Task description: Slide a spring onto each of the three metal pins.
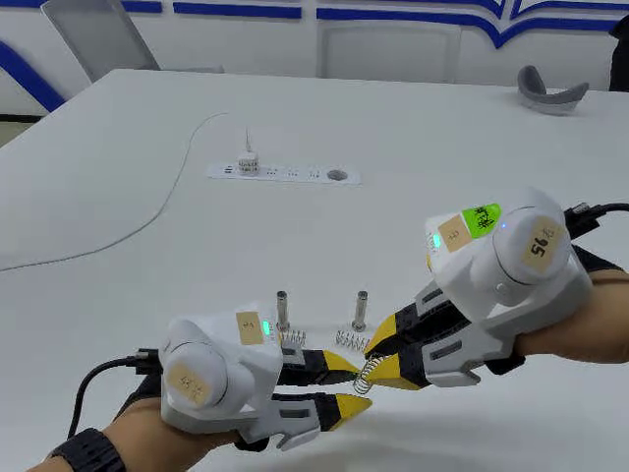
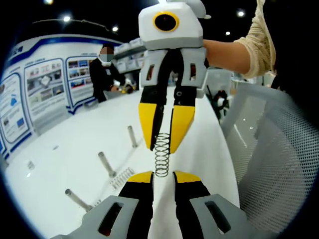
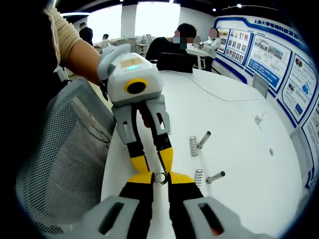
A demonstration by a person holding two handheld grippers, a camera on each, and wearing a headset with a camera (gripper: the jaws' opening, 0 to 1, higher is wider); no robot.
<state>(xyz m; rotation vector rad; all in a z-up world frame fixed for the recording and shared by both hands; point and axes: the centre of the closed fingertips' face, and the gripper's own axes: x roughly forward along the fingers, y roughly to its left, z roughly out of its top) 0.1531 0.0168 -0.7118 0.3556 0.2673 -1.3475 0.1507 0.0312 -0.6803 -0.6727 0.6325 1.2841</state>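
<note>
Right gripper (image 1: 371, 362): jaws clamped on spring (image 2: 161, 154).
Left gripper (image 1: 364, 385): jaws slightly parted, spring's free end between the tips.
Spring place: head view, 6 o'clock of right-hand pin (image 1: 361, 310).

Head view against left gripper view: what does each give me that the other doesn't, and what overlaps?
Head view adds the power strip and white cable farther back on the table. Left gripper view adds all three pins in a row, a mesh chair and a person in the background. Both share the right gripper shut on a spring, upright pins, and loose springs at pin bases.
</note>
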